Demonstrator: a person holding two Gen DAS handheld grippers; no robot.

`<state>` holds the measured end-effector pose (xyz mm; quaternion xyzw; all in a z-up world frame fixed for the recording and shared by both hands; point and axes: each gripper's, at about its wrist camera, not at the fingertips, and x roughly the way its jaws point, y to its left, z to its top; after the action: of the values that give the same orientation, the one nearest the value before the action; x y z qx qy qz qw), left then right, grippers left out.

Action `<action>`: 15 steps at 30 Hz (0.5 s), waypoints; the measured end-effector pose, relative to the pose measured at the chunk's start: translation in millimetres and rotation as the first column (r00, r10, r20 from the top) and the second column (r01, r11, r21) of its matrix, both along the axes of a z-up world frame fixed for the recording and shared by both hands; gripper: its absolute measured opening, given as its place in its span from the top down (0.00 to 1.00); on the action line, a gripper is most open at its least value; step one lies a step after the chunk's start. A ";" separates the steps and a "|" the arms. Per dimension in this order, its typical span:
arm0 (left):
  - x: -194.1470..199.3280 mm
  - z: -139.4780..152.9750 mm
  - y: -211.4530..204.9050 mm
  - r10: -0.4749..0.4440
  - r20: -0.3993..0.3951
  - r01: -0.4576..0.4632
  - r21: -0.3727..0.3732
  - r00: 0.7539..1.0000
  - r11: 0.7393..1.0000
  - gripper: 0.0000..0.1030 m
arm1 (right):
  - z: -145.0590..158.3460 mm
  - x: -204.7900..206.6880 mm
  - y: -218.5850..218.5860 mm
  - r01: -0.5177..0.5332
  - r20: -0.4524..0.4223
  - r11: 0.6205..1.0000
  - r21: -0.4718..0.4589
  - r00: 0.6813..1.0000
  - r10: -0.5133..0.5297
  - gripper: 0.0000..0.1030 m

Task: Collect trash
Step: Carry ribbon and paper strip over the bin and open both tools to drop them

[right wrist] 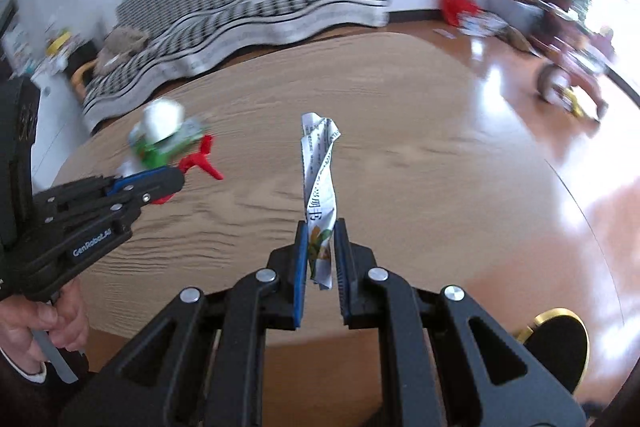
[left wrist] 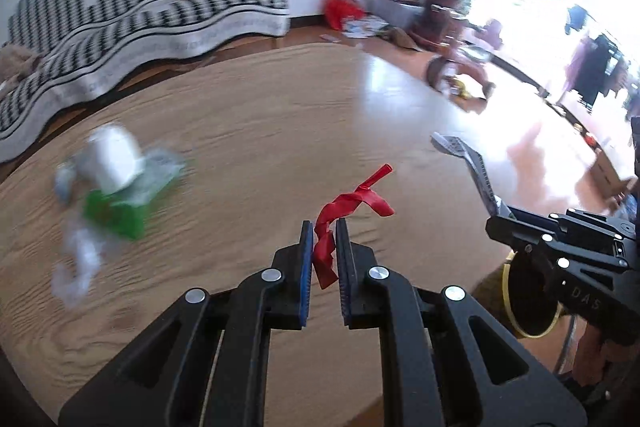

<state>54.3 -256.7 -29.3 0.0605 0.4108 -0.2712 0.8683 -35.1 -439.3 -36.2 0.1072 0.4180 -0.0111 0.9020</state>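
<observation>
My left gripper [left wrist: 324, 227] is squeezed on a red strip [left wrist: 352, 205]. The strip is pinched between my blue pads [left wrist: 306, 267] and its loose end curls up past the tips. My right gripper [right wrist: 321, 227] is squeezed on a twisted paper wrapper [right wrist: 320, 171]. The wrapper sticks up straight from between the pads, white with print on it and some green and orange low down. Both grippers hang over a round wooden table [left wrist: 248, 131], side by side and a little apart. By the table edge on my right there is a black round thing with a gold rim [right wrist: 560, 343]. Farther off on the table, to my left, sits a blurry pile [left wrist: 116, 179] with something white on top of something green. Past the table is a black and white sofa [left wrist: 132, 11]. A red bag [left wrist: 340, 9] lies on the floor by the wall
</observation>
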 end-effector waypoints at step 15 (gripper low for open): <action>-84.8 -35.8 -195.1 -0.336 -0.071 0.328 -0.098 0.939 0.939 0.90 | -24.6 -177.6 -201.3 0.504 -0.049 0.863 -0.007 0.862 -0.504 0.87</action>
<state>-30.5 -451.8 -65.1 0.0804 0.4201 -0.4334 0.7933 -212.7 -640.6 -60.7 0.2150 0.3976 -0.2478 0.8569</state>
